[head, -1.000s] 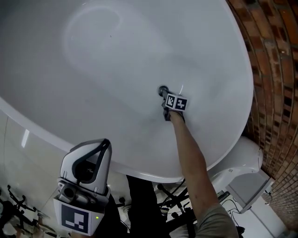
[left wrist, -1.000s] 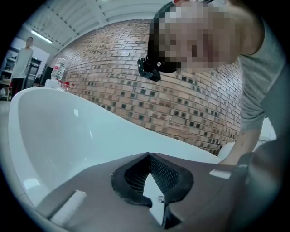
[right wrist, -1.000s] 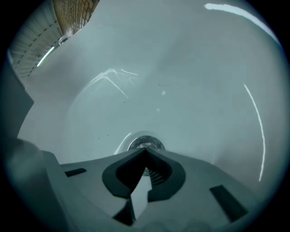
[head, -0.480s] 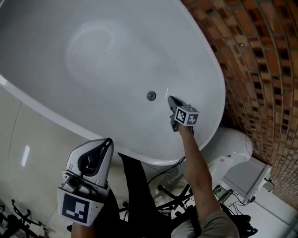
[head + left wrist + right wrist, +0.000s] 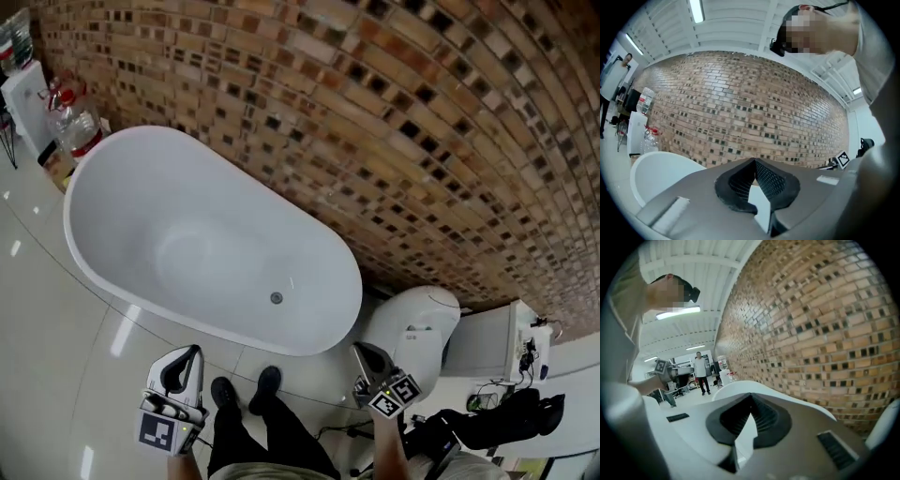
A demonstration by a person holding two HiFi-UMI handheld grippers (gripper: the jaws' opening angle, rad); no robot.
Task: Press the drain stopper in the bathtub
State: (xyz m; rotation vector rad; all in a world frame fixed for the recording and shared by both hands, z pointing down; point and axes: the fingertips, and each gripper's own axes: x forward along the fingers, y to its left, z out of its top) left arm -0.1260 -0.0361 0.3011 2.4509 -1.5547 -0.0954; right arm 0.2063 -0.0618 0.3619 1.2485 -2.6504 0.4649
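Observation:
The white oval bathtub stands along the brick wall. Its small round drain stopper sits in the tub floor near the right end, with nothing touching it. Both grippers are held outside the tub, over the floor on its near side. My left gripper points at the tub rim with its jaws closed tip to tip and nothing between them. My right gripper is also shut and empty, off the tub's right end, near the toilet. The left gripper view shows the tub's end low on the left.
A white toilet stands right of the tub, with a white box and dark cables beyond it. Water bottles stand at the tub's far left end. The brick wall runs behind. My shoes rest on glossy floor tiles.
The right gripper has come off the drain stopper and out of the tub. The head view has pulled far back and up, so the whole tub and wall now show.

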